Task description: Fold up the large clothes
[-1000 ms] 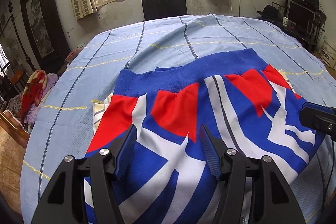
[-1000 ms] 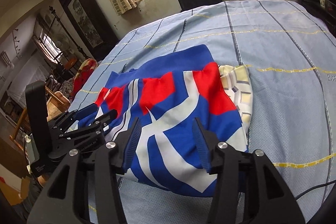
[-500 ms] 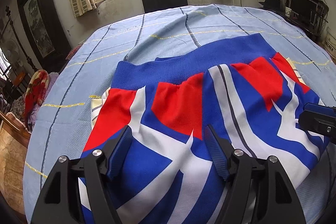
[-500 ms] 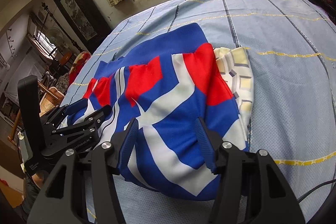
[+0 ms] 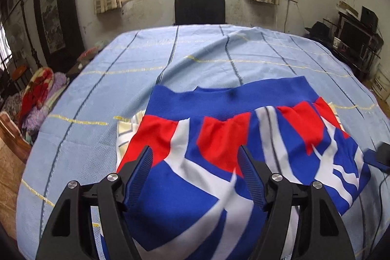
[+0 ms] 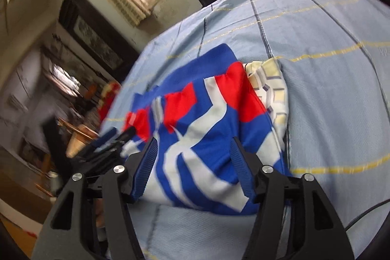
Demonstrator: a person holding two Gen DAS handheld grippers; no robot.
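A folded garment in blue, red and white (image 5: 231, 143) lies on the light blue tablecloth (image 5: 121, 79), its blue ribbed band at the far side. It also shows in the right wrist view (image 6: 207, 128). It rests on a cream patterned cloth (image 6: 270, 87) that sticks out at its edges. My left gripper (image 5: 196, 162) is open and empty, hovering over the garment's near part. My right gripper (image 6: 192, 150) is open and empty above the garment's near right corner. The left gripper appears at the left in the right wrist view (image 6: 109, 140).
A black chair (image 5: 199, 7) stands at the table's far side under the window. A pile of colourful clothes (image 5: 39, 94) lies left of the table. Dark shelves with electronics (image 5: 353, 40) stand at the right. A black cable (image 6: 365, 213) runs at the near right.
Both grippers have pulled back and up from the garment, still open. The right wrist view has tilted and blurred with motion. The garment has not moved.
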